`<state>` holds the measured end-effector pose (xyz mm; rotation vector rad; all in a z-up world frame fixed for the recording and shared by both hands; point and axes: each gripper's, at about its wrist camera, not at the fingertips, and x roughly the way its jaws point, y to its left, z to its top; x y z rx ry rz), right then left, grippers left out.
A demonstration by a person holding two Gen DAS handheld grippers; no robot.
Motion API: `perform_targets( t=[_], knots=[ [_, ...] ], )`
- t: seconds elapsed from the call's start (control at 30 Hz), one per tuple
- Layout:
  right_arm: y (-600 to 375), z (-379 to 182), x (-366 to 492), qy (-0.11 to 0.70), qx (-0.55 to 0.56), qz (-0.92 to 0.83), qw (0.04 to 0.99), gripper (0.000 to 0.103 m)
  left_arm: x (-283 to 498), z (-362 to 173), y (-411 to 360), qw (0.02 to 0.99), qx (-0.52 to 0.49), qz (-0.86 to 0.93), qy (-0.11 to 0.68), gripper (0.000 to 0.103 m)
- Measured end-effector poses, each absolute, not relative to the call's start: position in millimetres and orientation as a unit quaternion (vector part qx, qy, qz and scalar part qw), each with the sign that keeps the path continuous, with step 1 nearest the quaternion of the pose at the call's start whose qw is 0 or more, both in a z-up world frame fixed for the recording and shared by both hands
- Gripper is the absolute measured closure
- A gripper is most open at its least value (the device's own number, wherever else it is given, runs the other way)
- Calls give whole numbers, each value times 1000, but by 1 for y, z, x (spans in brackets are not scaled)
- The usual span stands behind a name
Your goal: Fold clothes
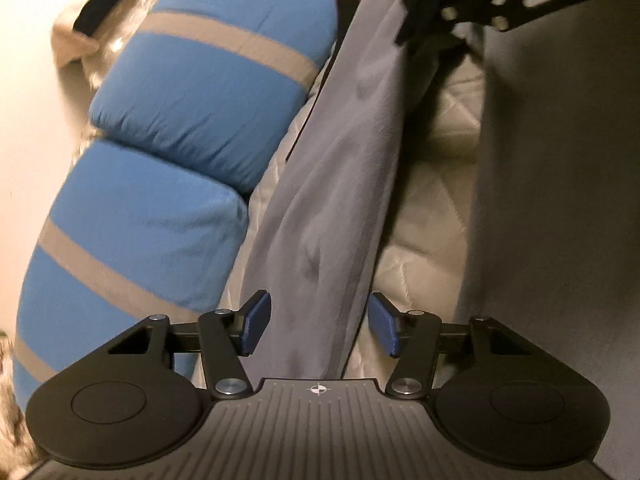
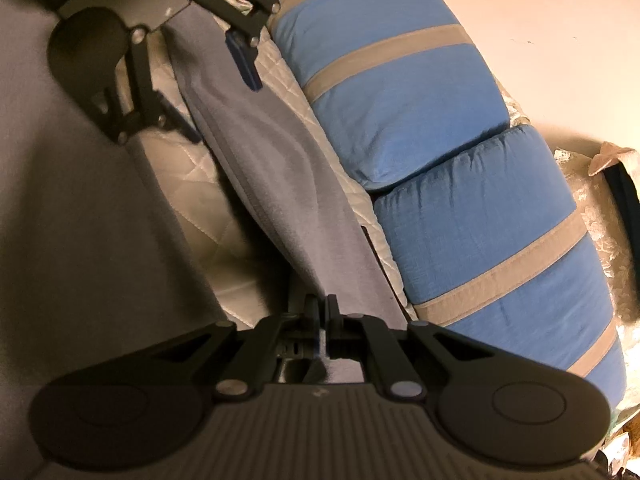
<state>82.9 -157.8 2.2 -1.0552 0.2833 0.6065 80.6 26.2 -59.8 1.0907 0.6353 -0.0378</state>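
Left claw (image 1: pixel 319 326) spread wide, blue pads (image 1: pixel 256 322) on either side of the grey cloth (image 1: pixel 332 184) without clearly touching it. Right claw (image 2: pixel 322 320) pressed together on the near end of the same cloth (image 2: pixel 276 168), pinching it. Cloth stretched as a long, narrow, creased band between the two claws, running over the white quilted bed (image 1: pixel 432 216), lifted rather than lying flat. In the left view, right claw (image 1: pixel 430 4) seen at the far end of the band, dark and blurred, closed on the fabric. In the right view, left claw (image 2: pixel 212 80) seen at the far end, fingers well apart with the cloth passing between them. Two blue pillows with grey stripes (image 1: pixel 172 128) stacked end to end just beside the cloth, against a pale wall (image 2: pixel 560 40). More grey fabric (image 1: pixel 560 200) filling the other side, in shadow. Patterned bedding (image 2: pixel 600 232) showing past the pillows (image 2: pixel 460 160).
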Motion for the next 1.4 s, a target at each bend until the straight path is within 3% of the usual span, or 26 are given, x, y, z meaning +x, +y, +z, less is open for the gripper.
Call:
perform_targets(
  t=[0.33,0.5,0.67,0.83,0.97,1.07,1.4],
  knots=[
    [-159,3,84,130,-493,282,813,101,90,-83,0,782,559,-17,274,71],
    [-158,2,85,128,-495,282,812,100,92,-88,-5,784,553,-10,283,79],
    [-159,1,85,128,-497,286,809,100,96,-87,-4,795,530,-12,295,93],
    [-159,-4,81,125,-510,294,799,99,94,-79,0,796,531,-8,290,96],
    [-154,-11,72,113,-530,293,788,59,90,-72,6,798,534,7,277,96],
    [-149,-16,64,101,-534,293,787,41,90,-66,10,802,533,19,270,96],
    [-139,-21,69,95,-528,273,798,40,91,-57,10,804,531,26,264,96]
  ],
)
